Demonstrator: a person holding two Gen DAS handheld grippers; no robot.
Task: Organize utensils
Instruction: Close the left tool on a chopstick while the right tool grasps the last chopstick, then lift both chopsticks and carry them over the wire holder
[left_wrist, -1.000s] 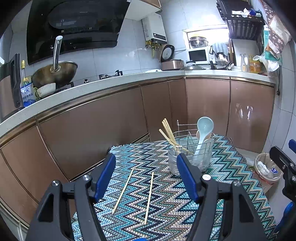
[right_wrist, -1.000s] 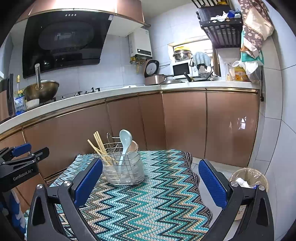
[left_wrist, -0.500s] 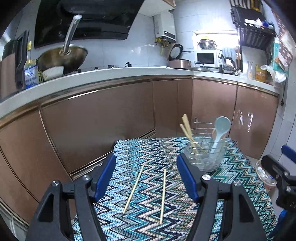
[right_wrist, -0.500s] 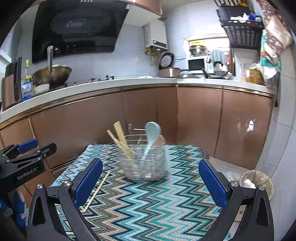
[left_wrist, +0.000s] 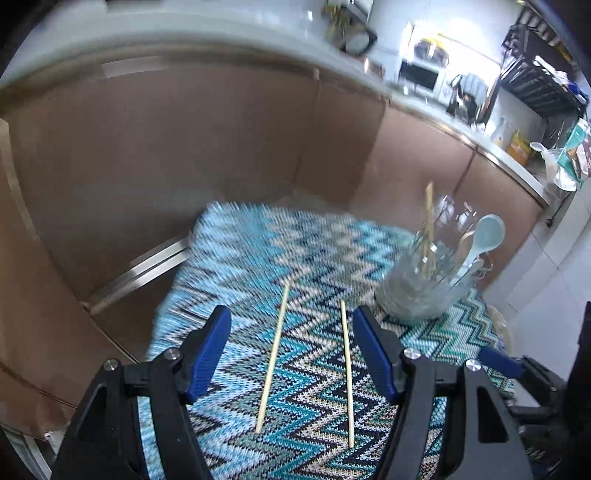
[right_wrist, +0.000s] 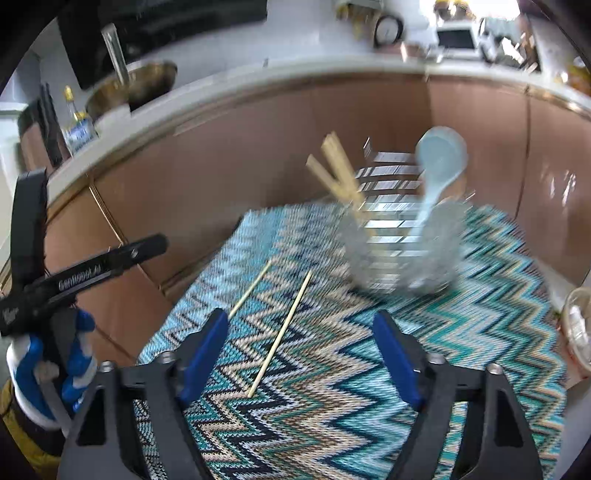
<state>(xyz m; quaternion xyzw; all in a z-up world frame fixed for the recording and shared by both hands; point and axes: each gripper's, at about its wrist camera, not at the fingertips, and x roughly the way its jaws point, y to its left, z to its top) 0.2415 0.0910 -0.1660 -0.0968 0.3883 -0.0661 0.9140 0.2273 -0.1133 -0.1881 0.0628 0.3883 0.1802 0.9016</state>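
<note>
Two loose wooden chopsticks lie side by side on the zigzag-patterned cloth: a left one (left_wrist: 274, 354) and a right one (left_wrist: 346, 373); both show in the right wrist view (right_wrist: 249, 288) (right_wrist: 282, 332). A wire utensil holder (left_wrist: 424, 288) (right_wrist: 399, 240) stands behind them with chopsticks (right_wrist: 338, 170) and a pale blue spoon (left_wrist: 484, 236) (right_wrist: 439, 162) in it. My left gripper (left_wrist: 291, 350) is open just above the two loose chopsticks, which lie between its fingers. My right gripper (right_wrist: 301, 354) is open and empty, the right chopstick's near end between its fingers.
The table's cloth (left_wrist: 314, 258) ends at the far edge before brown kitchen cabinets (left_wrist: 166, 147). A wok (right_wrist: 133, 85) and a bottle (right_wrist: 75, 125) stand on the counter. A waste bin (right_wrist: 576, 328) sits by the table at the right. The left gripper's body (right_wrist: 81, 273) is at the right view's left.
Both grippers have tilted down and moved closer to the table and the loose chopsticks. The right gripper's opening looks narrower. Both views are motion-blurred.
</note>
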